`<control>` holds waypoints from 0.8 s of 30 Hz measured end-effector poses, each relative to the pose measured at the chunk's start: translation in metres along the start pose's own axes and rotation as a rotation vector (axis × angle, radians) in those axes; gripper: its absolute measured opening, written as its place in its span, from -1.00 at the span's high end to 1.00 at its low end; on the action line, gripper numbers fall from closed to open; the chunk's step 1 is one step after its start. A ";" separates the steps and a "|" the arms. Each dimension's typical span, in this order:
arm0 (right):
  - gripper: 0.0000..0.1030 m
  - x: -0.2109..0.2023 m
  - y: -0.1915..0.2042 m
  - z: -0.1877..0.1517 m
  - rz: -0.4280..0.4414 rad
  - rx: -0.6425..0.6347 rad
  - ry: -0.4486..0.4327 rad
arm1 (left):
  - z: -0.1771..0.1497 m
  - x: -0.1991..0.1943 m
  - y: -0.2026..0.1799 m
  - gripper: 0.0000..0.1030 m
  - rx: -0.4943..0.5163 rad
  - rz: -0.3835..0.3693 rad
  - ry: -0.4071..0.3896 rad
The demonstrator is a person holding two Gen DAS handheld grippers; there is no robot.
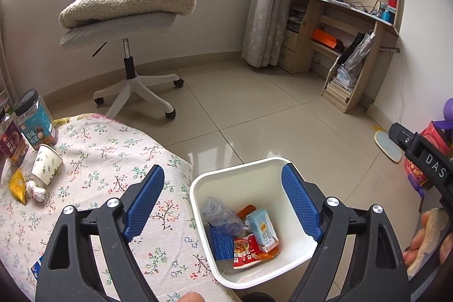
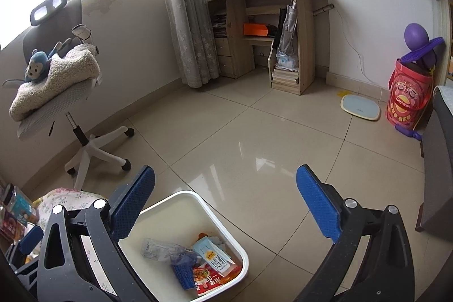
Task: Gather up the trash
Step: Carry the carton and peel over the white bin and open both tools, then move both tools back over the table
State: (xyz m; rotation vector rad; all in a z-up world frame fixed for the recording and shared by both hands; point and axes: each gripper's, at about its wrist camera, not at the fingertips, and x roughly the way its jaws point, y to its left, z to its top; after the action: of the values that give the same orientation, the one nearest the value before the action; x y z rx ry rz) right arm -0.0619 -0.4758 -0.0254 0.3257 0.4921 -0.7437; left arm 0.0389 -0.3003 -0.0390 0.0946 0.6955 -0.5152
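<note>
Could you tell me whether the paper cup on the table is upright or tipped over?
Tipped over: the paper cup lies on its side on the floral tablecloth.

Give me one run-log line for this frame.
left gripper: open, empty | right gripper: open, empty | bin: holds trash | paper cup, wrapper: on table

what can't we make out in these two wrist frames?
- Bin bottom, both views: crushed bottle, carton and red packet pile over whatever lies beneath.
- Left jar, left wrist view: cut by frame edge.
- Table trash beside paper cup, right wrist view: hidden behind left gripper.
</note>
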 end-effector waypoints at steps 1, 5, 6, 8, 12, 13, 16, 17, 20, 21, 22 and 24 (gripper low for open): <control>-0.86 -0.002 0.005 -0.002 -0.001 -0.015 -0.005 | 0.000 -0.002 0.003 -0.61 0.000 0.006 -0.004; -0.86 -0.009 0.023 -0.007 0.001 -0.084 -0.026 | -0.002 -0.009 0.017 -0.61 0.002 0.035 -0.012; -0.86 -0.012 0.027 -0.008 0.004 -0.097 -0.031 | -0.003 -0.011 0.021 -0.61 0.002 0.046 -0.016; -0.86 -0.015 0.035 -0.011 0.013 -0.119 -0.033 | -0.006 -0.015 0.031 -0.62 0.002 0.068 -0.021; -0.86 -0.020 0.053 -0.019 0.038 -0.152 -0.015 | -0.012 -0.021 0.052 -0.62 -0.017 0.121 -0.020; -0.86 -0.021 0.058 -0.021 0.045 -0.162 -0.012 | -0.013 -0.023 0.058 -0.62 -0.027 0.131 -0.018; -0.86 -0.027 0.076 -0.027 0.061 -0.206 -0.017 | -0.019 -0.027 0.075 -0.62 -0.051 0.159 -0.009; -0.86 -0.029 0.082 -0.030 0.066 -0.224 -0.017 | -0.022 -0.028 0.081 -0.62 -0.059 0.169 -0.005; -0.86 -0.032 0.102 -0.039 0.086 -0.279 -0.003 | -0.029 -0.032 0.097 -0.62 -0.084 0.193 0.006; -0.86 -0.033 0.110 -0.043 0.094 -0.297 0.005 | -0.032 -0.034 0.103 -0.62 -0.091 0.201 0.010; -0.86 -0.033 0.116 -0.046 0.103 -0.315 0.013 | -0.034 -0.035 0.108 -0.62 -0.097 0.209 0.014; -0.86 -0.035 0.131 -0.054 0.115 -0.354 0.022 | -0.039 -0.037 0.119 -0.62 -0.112 0.226 0.021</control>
State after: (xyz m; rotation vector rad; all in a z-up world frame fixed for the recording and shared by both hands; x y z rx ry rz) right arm -0.0073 -0.3413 -0.0374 0.0313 0.6094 -0.5292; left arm 0.0493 -0.1710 -0.0556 0.0722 0.7230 -0.2585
